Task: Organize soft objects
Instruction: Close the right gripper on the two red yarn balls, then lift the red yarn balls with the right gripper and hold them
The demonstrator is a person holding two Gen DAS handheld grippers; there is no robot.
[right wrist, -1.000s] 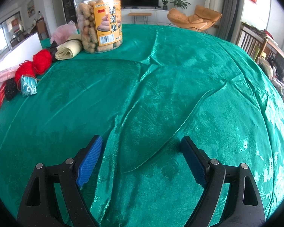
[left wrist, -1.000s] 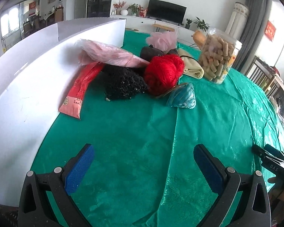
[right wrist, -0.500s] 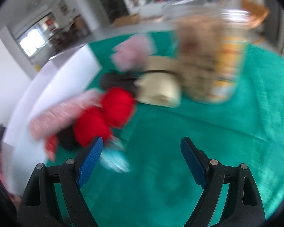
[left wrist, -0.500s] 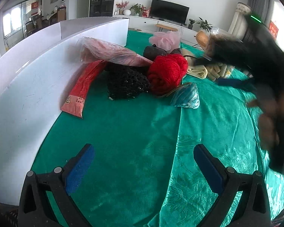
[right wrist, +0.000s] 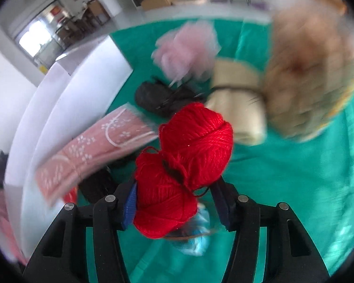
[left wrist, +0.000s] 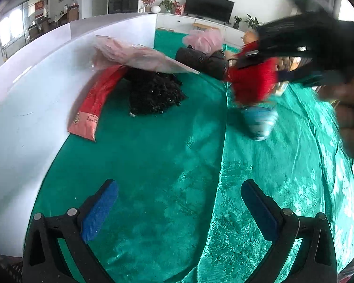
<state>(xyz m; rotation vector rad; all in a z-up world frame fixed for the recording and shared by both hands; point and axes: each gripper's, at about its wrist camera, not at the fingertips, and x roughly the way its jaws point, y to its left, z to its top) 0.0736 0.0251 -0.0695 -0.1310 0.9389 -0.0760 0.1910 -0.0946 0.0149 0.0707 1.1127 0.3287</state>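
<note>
Red yarn (right wrist: pixel 184 165) between right fingers (right wrist: pixel 129 202), just closing onto it, left fingers (left wrist: pixel 99 210) wide, empty

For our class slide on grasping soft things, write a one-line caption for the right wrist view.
Right gripper closing around red yarn above a green tablecloth, pink mesh puff behind.

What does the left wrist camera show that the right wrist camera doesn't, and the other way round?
Only the left wrist view shows the open left gripper over bare green cloth, the black beaded bundle, and the person's hand on the right gripper.

Only the right wrist view shows the right gripper, whose jaws have just been closing, with its pads against the red yarn, and the rolled beige cloth.

Both show the red yarn, pink mesh puff, pink packet and white board.
</note>
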